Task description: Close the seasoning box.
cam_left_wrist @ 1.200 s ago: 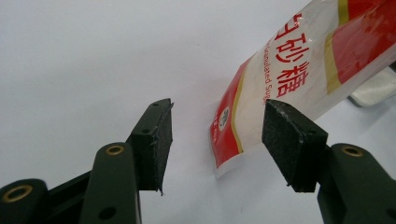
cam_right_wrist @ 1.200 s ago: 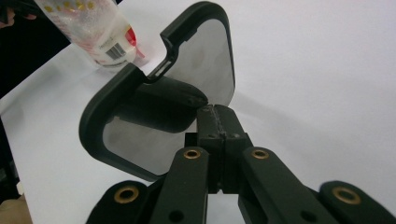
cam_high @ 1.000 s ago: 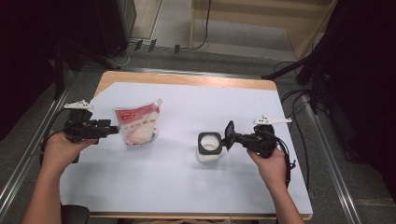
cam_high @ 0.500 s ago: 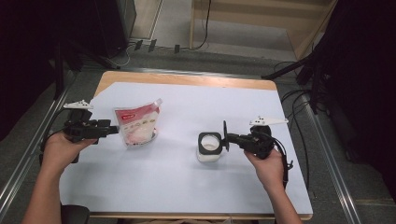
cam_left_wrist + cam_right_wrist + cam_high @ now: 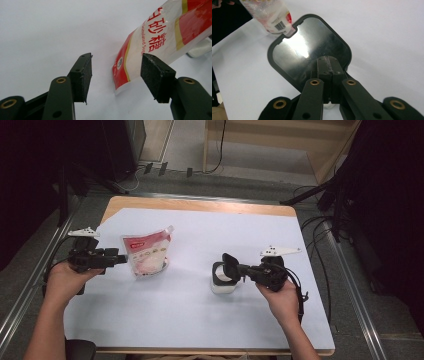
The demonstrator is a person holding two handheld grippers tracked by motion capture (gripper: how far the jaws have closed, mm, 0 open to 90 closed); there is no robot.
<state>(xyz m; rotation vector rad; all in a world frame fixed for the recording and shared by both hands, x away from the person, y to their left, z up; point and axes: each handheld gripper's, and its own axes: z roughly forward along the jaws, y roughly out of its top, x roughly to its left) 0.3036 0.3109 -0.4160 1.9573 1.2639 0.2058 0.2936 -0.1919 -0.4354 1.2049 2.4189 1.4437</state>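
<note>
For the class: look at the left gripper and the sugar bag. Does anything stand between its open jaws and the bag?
Nothing visible does. The left gripper has its jaws open around the lower corner of the sugar bag, with only white table cover beneath.

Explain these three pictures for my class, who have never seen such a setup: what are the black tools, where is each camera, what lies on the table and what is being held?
A person sits at a table covered in white and holds a hand-operated tool with two jaws in each hand. One camera looks down from above; the other two ride on the tools and look along their jaws. On the table stand a red and white sugar pouch and a small white container. The left gripper is open, its pads on either side of the pouch's lower corner without pressing on it. The right gripper is shut on a black lid with a shiny inside, held over the container.
</note>
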